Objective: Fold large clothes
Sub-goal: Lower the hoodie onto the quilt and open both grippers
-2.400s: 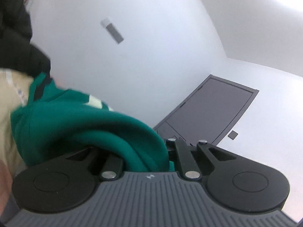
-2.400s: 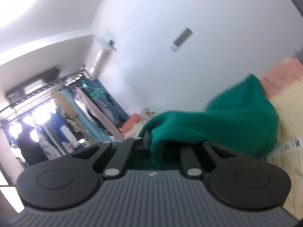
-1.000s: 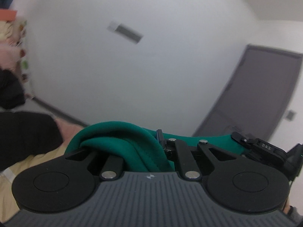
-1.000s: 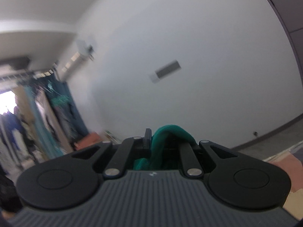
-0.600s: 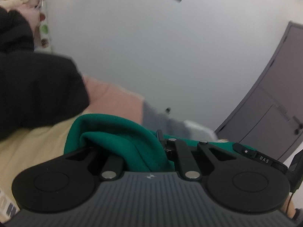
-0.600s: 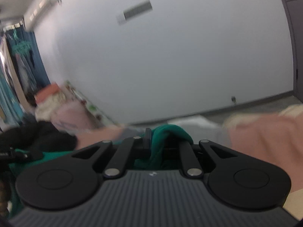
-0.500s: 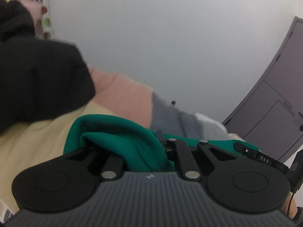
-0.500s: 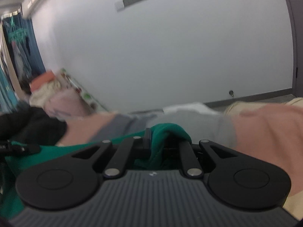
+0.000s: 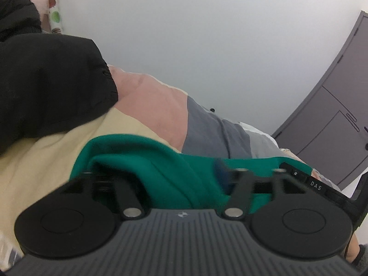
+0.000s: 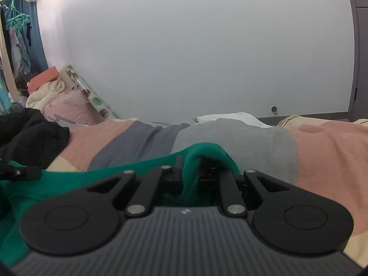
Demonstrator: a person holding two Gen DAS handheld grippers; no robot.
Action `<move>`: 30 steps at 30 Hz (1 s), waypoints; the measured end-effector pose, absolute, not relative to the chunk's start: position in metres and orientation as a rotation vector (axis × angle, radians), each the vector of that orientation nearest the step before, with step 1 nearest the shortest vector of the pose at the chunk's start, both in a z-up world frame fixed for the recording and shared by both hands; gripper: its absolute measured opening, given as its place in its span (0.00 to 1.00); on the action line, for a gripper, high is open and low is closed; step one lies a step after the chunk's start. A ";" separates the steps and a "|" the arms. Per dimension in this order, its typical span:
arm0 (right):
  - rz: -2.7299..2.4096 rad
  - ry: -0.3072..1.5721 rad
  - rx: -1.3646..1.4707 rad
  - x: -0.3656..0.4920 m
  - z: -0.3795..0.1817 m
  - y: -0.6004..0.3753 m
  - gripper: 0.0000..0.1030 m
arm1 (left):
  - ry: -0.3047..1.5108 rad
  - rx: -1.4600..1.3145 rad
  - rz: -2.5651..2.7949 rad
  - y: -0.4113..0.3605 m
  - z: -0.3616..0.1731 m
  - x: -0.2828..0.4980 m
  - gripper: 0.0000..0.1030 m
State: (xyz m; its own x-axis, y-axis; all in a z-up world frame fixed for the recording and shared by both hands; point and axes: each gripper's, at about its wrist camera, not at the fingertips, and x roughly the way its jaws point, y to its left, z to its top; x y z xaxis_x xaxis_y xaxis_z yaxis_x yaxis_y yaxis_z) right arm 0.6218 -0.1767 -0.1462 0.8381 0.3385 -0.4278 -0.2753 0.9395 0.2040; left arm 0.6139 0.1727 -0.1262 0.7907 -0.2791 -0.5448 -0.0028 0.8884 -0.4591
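Observation:
A green garment (image 9: 147, 161) lies low over a patchwork bedspread (image 9: 151, 105). In the left wrist view my left gripper (image 9: 174, 179) has its links spread wide and blurred, with a fold of the green cloth still bunched between the jaws. In the right wrist view my right gripper (image 10: 192, 172) is shut on a fold of the green garment (image 10: 202, 154), and the cloth stretches left across the bedspread (image 10: 322, 147) towards the other gripper's tip (image 10: 20, 172). The fingertips of both are hidden by cloth.
A black garment (image 9: 46, 80) lies on the bed at the left, also in the right wrist view (image 10: 30, 138). Pillows and bedding (image 10: 64, 105) pile against the white wall. A grey wardrobe (image 9: 340, 119) stands at the right.
Both grippers have come down from pointing at the wall and ceiling to just above the bed, laying the green garment out. The left gripper's jaws have spread apart.

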 end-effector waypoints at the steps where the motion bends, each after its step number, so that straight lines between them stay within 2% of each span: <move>1: 0.327 0.476 0.141 0.620 -0.145 -0.175 0.15 | 0.640 -0.453 -0.146 0.170 -0.123 0.607 0.73; 5: 0.341 0.453 0.132 0.597 -0.134 -0.175 0.40 | 0.609 -0.370 -0.100 0.158 -0.103 0.573 0.75; 17: 0.394 0.397 0.146 0.444 -0.073 -0.195 0.40 | 0.513 -0.350 -0.080 0.136 -0.030 0.389 0.75; 25: 0.386 0.465 0.194 0.321 -0.077 -0.219 0.40 | 0.604 -0.411 -0.071 0.127 -0.049 0.279 0.75; 30: 0.392 0.511 0.115 0.273 -0.094 -0.212 0.42 | 0.648 -0.452 -0.072 0.123 -0.076 0.243 0.75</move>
